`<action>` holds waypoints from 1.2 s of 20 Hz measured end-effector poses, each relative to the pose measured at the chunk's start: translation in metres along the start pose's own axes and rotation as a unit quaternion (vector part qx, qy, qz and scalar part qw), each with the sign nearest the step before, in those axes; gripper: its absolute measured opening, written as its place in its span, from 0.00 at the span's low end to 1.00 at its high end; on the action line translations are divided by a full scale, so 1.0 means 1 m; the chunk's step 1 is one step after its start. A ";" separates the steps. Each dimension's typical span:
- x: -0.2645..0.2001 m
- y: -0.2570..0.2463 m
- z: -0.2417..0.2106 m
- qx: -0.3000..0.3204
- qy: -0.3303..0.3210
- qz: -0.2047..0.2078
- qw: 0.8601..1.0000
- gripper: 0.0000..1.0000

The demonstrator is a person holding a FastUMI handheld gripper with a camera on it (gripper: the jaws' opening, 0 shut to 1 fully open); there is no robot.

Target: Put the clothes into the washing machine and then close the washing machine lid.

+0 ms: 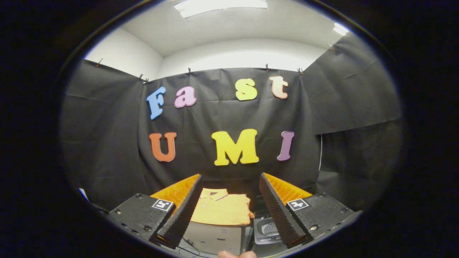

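Observation:
A folded orange polo shirt lies flat on top of a pale box-like stand, seen between and beyond my two fingers. To the right of the stand, lower down, sits a small grey washing machine with its top opening showing, partly hidden by my right finger. My gripper is held well above and short of both, open wide, with nothing between its black ribbed pads. A fingertip of the person's hand shows just below the stand.
Black cloth walls close the booth behind and on both sides. A thin dark cable runs along the front of the stand. A white cord hangs down the wall at the right.

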State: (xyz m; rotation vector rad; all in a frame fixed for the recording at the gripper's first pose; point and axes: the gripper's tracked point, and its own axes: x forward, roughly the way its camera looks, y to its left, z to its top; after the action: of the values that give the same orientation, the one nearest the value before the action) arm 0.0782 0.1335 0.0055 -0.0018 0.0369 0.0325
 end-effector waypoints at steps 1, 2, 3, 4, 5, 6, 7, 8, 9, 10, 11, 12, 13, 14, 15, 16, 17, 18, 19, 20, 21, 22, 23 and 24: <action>0.006 0.010 -0.001 0.002 0.005 -0.001 1.000 1.00; 0.014 0.017 -0.002 0.007 0.013 -0.004 1.000 1.00; 0.019 0.026 -0.003 0.015 0.022 0.001 1.000 1.00; 0.027 0.038 -0.004 0.025 0.032 0.008 0.999 1.00; 0.033 0.045 -0.004 0.034 0.040 0.012 0.999 1.00; 0.041 0.050 -0.005 0.040 0.049 0.014 0.998 1.00; 0.048 0.056 -0.006 0.042 0.058 0.018 0.997 1.00; 0.056 0.063 -0.004 0.041 0.064 0.021 0.997 1.00; 0.065 0.069 -0.006 0.037 0.070 0.023 0.997 1.00; 0.073 0.075 -0.008 0.031 0.077 0.026 0.996 1.00; 0.082 0.081 -0.011 0.027 0.085 0.029 0.996 1.00; 0.094 0.085 -0.018 0.022 0.099 0.030 0.994 1.00; 0.105 0.085 -0.026 0.015 0.120 0.024 0.992 1.00; 0.117 0.086 -0.034 0.012 0.137 0.021 0.990 1.00; 0.129 0.089 -0.042 0.016 0.155 0.025 0.987 1.00; 0.141 0.095 -0.050 0.026 0.173 0.031 0.984 1.00; 0.155 0.100 -0.058 0.038 0.194 0.039 0.980 1.00; 0.170 0.103 -0.067 0.052 0.214 0.045 0.974 1.00; 0.185 0.107 -0.077 0.064 0.239 0.051 0.968 1.00; 0.198 0.110 -0.090 0.074 0.270 0.054 0.958 1.00; 0.212 0.111 -0.104 0.080 0.299 0.057 0.949 1.00; 0.225 0.112 -0.117 0.082 0.324 0.056 0.941 1.00; 0.237 0.109 -0.130 0.077 0.347 0.051 0.933 1.00; 0.248 0.108 -0.142 0.069 0.370 0.045 0.925 1.00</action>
State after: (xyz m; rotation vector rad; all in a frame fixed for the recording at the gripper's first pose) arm 0.3175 0.2490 -0.1456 0.1294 0.7992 0.1196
